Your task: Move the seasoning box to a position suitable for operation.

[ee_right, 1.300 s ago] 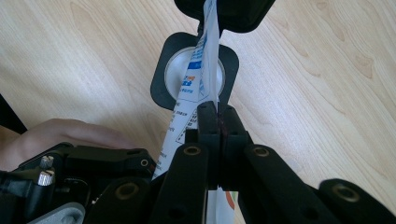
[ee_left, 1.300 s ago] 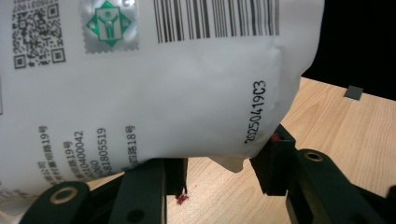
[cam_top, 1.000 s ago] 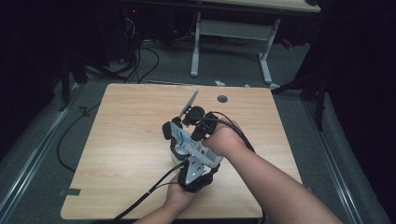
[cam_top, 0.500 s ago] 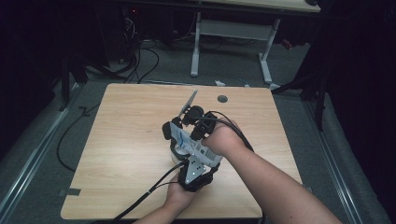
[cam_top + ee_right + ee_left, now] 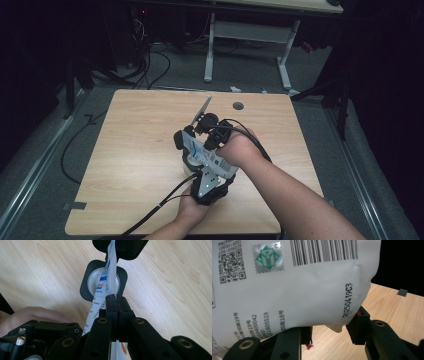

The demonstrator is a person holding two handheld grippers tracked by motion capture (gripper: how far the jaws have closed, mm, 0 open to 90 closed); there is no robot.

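A white packet [image 5: 199, 149] with blue print and a barcode is held in the air between both grippers. My right gripper [image 5: 192, 137] is shut on its upper end, the jaws pressed together on the thin edge [image 5: 111, 277]. My left gripper [image 5: 214, 170] comes up from the near side, its jaws on either side of the packet's lower corner [image 5: 299, 290]. Under the packet a black square holder [image 5: 85, 287] with a white round inside [image 5: 189, 163] sits on the wooden table [image 5: 130, 150]. The left gripper [image 5: 117, 248] clamps the packet's far end in the right gripper view.
A round cable hole [image 5: 238, 105] lies near the table's far edge. A black cable [image 5: 160, 205] trails from the left gripper off the near edge. Red crumbs [image 5: 309, 346] lie on the wood. Another desk's legs [image 5: 210, 50] stand behind.
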